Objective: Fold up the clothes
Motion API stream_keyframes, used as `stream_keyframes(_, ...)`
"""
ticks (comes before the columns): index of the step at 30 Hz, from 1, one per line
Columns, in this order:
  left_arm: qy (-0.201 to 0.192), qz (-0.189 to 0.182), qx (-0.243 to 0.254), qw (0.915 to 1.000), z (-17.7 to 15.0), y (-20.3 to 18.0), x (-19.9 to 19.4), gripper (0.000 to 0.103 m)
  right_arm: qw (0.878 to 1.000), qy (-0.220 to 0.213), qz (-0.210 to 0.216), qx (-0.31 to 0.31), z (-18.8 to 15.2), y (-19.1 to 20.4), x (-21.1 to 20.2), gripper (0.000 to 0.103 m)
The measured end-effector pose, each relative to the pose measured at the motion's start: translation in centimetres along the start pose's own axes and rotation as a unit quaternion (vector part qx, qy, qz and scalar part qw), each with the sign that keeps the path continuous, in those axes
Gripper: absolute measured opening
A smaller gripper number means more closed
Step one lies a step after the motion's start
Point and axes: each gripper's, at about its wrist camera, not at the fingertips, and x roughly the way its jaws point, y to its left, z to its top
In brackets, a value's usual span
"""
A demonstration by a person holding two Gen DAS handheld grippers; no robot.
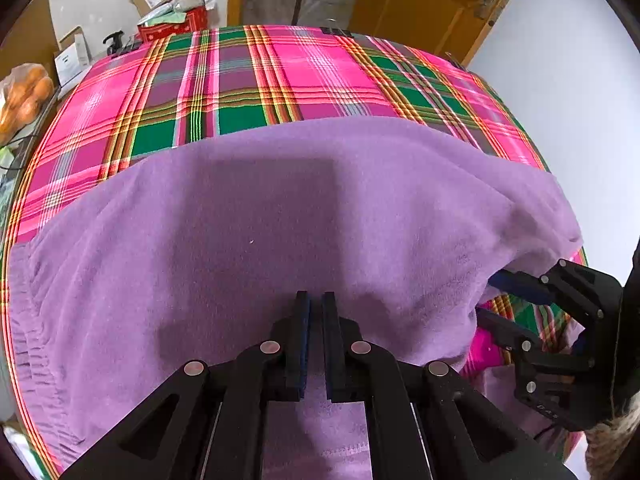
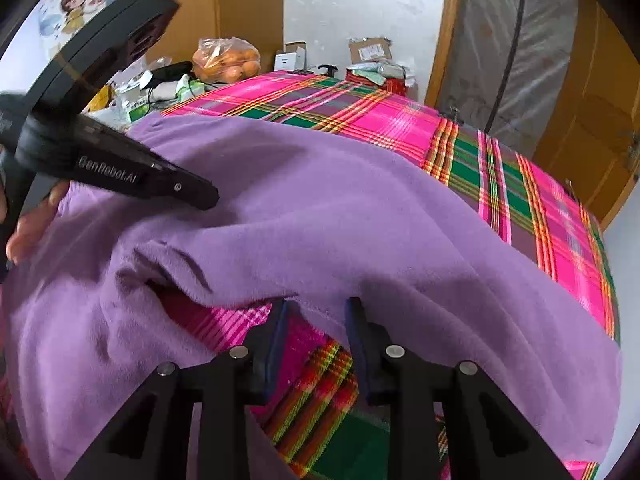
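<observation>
The purple fleece garment (image 1: 280, 220) lies spread over the plaid-covered counter (image 1: 248, 76); the left claw (image 1: 316, 312) is pinched nearly closed on its near edge. The right claw (image 2: 316, 312) stands parted, a raised fold of the fleece between its fingers; whether it grips is unclear.

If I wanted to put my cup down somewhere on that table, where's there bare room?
The far half of the plaid cloth is bare, between the purple garment and the boxes by the wall. The near half is crowded: the garment covers it, with the left gripper and right gripper working there.
</observation>
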Motion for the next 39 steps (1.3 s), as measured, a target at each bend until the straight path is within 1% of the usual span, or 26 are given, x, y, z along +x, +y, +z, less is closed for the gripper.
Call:
stream_keyframes(1,0.000,0.000,0.000,1.0000,0.0,0.0,0.0,0.006,1.000,0.003,0.002,0.006,0.0,-0.1,0.0,0.029)
stream_keyframes(4,-0.002,-0.003,0.000,1.0000,-0.1,0.0,0.0,0.005,1.000,0.015,-0.013,0.005,0.2,0.0,-0.1,0.015)
stream_keyframes(5,-0.003,-0.004,-0.001,1.0000,-0.1,0.1,0.0,0.005,1.000,0.017,-0.011,0.005,0.1,0.0,-0.3,0.004)
stream_keyframes(6,-0.003,-0.004,0.000,1.0000,-0.1,0.1,0.0,0.005,1.000,0.019,-0.009,0.004,-0.1,0.0,-0.5,0.003)
stream_keyframes(8,-0.004,-0.006,-0.004,1.0000,-0.1,0.2,0.0,0.005,1.000,0.024,-0.005,0.003,-0.3,0.0,-0.8,0.003)
stream_keyframes(11,-0.005,-0.008,-0.007,0.9999,-0.1,0.3,0.0,0.005,0.999,0.028,0.016,-0.009,-1.2,0.5,-2.3,0.003)
stream_keyframes(14,-0.006,-0.008,-0.007,0.9999,-0.1,0.3,0.0,0.006,0.999,0.024,0.021,-0.006,-1.8,0.2,-4.0,0.003)
stream_keyframes(19,-0.008,-0.001,-0.003,1.0000,-0.1,0.0,0.1,0.005,0.999,0.019,0.034,0.029,-2.4,-1.6,-5.2,0.003)
stream_keyframes(21,-0.009,-0.002,-0.004,1.0000,0.0,0.0,0.1,0.005,0.998,0.017,0.039,0.043,-2.7,-2.3,-5.6,0.001)
stream_keyframes(26,-0.007,-0.004,-0.005,0.9999,0.0,0.1,0.1,0.005,0.996,0.011,0.052,0.077,-3.3,-4.0,-6.8,0.002)
stream_keyframes(28,-0.007,-0.005,-0.007,0.9999,0.0,0.1,0.1,0.005,0.993,-0.003,0.018,0.117,-3.4,-6.3,-7.2,0.002)
stream_keyframes(29,-0.006,-0.005,-0.009,0.9999,0.1,0.1,0.2,0.005,0.991,-0.006,0.003,0.136,-3.5,-7.2,-7.1,0.004)
stream_keyframes(31,-0.008,-0.003,-0.009,0.9999,0.0,0.1,0.1,0.005,0.985,0.003,-0.001,0.171,-4.1,-8.9,-6.3,0.005)
stream_keyframes(33,-0.009,-0.004,-0.011,0.9999,-0.1,0.1,0.1,0.005,0.983,0.009,-0.008,0.185,-4.8,-9.5,-5.9,0.006)
stream_keyframes(35,-0.004,-0.008,-0.019,0.9998,-0.1,0.3,0.0,0.005,0.983,0.020,-0.005,0.185,-5.6,-9.2,-5.8,0.006)
stream_keyframes(37,0.005,-0.017,-0.036,0.9992,-0.2,0.7,-0.1,0.006,0.982,0.030,-0.001,0.185,-6.4,-8.9,-5.7,0.006)
stream_keyframes(39,0.013,-0.024,-0.057,0.9980,-0.7,1.2,-0.6,0.006,0.982,-0.001,-0.020,0.189,-7.1,-9.4,-7.0,0.006)
